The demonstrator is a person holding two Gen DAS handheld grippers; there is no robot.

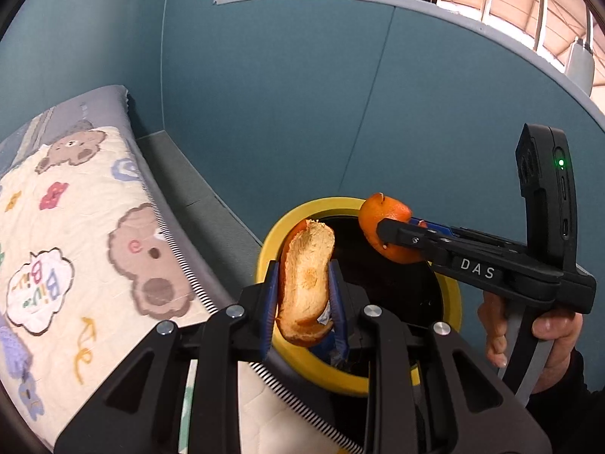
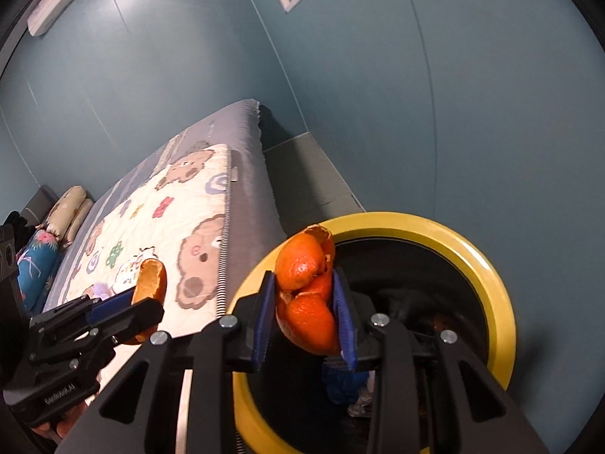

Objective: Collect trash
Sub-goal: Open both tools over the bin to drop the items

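A piece of orange peel (image 1: 304, 283) is pinched between the blue pads (image 1: 271, 295) of the left gripper (image 1: 302, 295), its pale pith turned toward the left wrist camera and its orange skin showing along the left edge. The jaws are closed onto it from both sides, and it stands roughly upright between them. It is held over the near-left rim of a yellow bin (image 1: 453, 295), whose inside is lined in black.

A second, curled peel (image 2: 308, 299) is pinched by the right gripper (image 2: 306, 317), its glossy orange skin outward and a torn tip rising above the pads (image 2: 264, 314). These jaws are likewise pressed against the peel on both sides. In the right wrist view it is held at the left rim of the bin (image 2: 495, 302), just inside the opening. In the left wrist view the right gripper is seen reaching in from the right, held by a hand (image 1: 544, 336), with its peel above the far side of the opening.

Some dim scraps are seen at the bottom of the bin, too dark to be made out.

The bin is set beside a bed (image 2: 249, 174), near its long edge. A cream quilt (image 1: 87, 234) printed with bears and flowers is spread on the bed. 2 pillows (image 2: 56, 227) are seen at the far end. Blue walls (image 1: 283, 94) stand behind.
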